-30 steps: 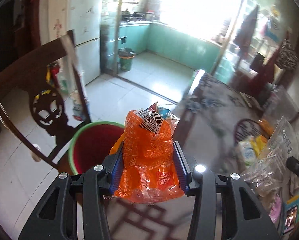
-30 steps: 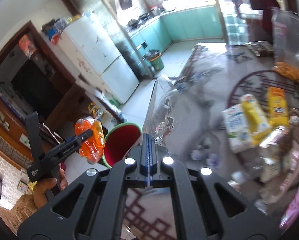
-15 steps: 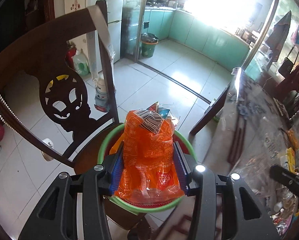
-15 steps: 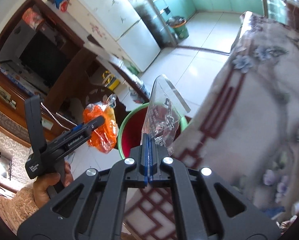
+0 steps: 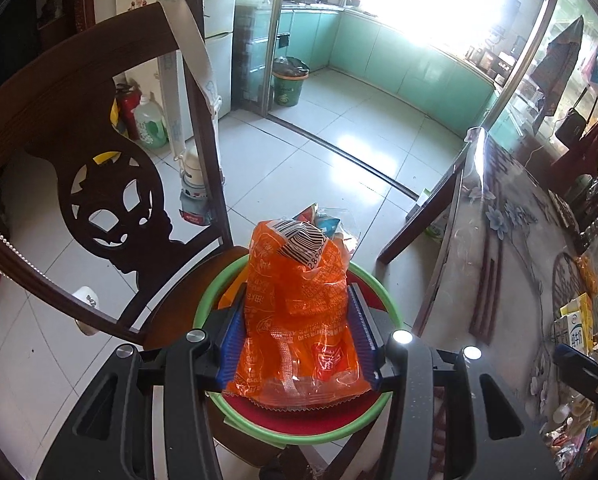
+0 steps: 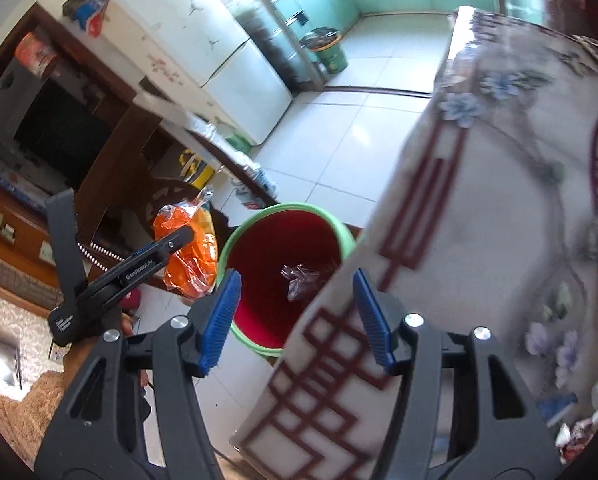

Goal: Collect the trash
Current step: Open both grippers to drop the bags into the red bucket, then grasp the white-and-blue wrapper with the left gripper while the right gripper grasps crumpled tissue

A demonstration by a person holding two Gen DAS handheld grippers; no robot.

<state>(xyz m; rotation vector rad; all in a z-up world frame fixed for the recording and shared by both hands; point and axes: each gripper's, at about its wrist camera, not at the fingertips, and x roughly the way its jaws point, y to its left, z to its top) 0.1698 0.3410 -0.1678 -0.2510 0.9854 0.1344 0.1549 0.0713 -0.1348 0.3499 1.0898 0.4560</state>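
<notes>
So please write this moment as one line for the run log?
left tongs: opening, orange bag between pads, over red bin | right tongs: opening, empty | clear wrapper: inside bin | step: drop orange bag

The orange wrapper [image 5: 299, 312] is thin, glossy, crinkled plastic film. The bin [image 6: 283, 276] is smooth plastic with a green rim. The chair [image 5: 79, 168] is dark polished wood. The floor [image 5: 339, 140] is shiny tile, and the tablecloth [image 6: 479, 240] has a glossy sheen.
</notes>
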